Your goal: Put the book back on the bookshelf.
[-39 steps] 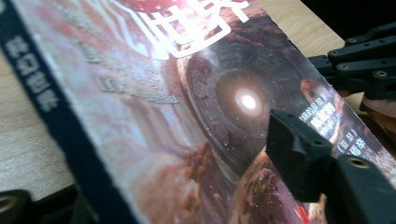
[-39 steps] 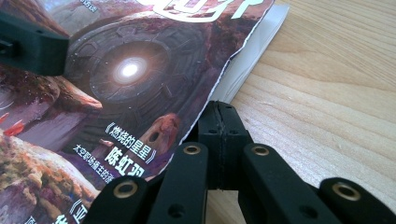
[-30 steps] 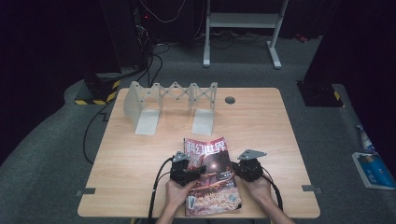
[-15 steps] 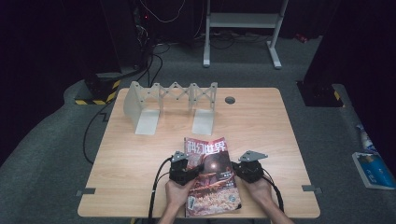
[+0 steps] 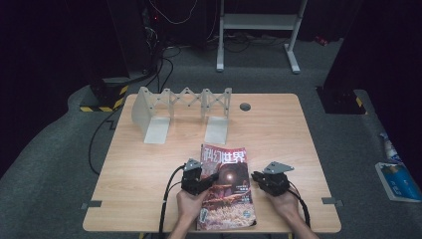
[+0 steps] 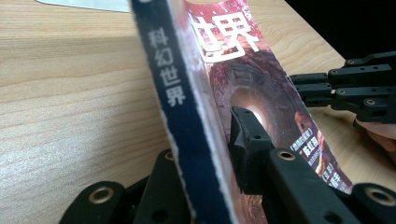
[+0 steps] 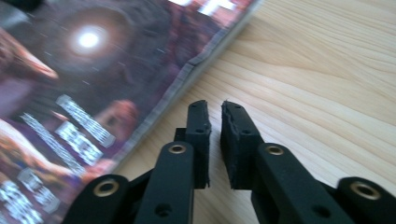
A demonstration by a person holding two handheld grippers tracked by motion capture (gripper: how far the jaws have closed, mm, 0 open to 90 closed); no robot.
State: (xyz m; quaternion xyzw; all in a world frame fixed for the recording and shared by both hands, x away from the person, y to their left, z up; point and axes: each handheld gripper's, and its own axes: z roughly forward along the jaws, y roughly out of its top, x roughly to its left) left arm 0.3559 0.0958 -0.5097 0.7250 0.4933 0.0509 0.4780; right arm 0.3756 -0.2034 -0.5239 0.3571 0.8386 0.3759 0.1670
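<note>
A magazine (image 5: 226,189) with a dark red cover lies at the table's near edge between both hands. My left gripper (image 5: 211,178) is at its left side, and its jaws have just been closing. In the left gripper view the blue spine (image 6: 180,116) stands between them, one pad on the cover, and that edge is raised off the wood. My right gripper (image 5: 255,177) sits just off the magazine's right edge (image 7: 187,77). Its jaws (image 7: 215,109) have just been opening and stand a narrow gap apart over bare wood, nothing between them. The right gripper (image 6: 345,88) is also seen across the cover.
A white accordion-style book rack (image 5: 181,107) stands at the back left of the wooden table (image 5: 278,134). A round grey grommet (image 5: 245,106) is set in the top behind the middle. Cables trail from both grippers over the near edge.
</note>
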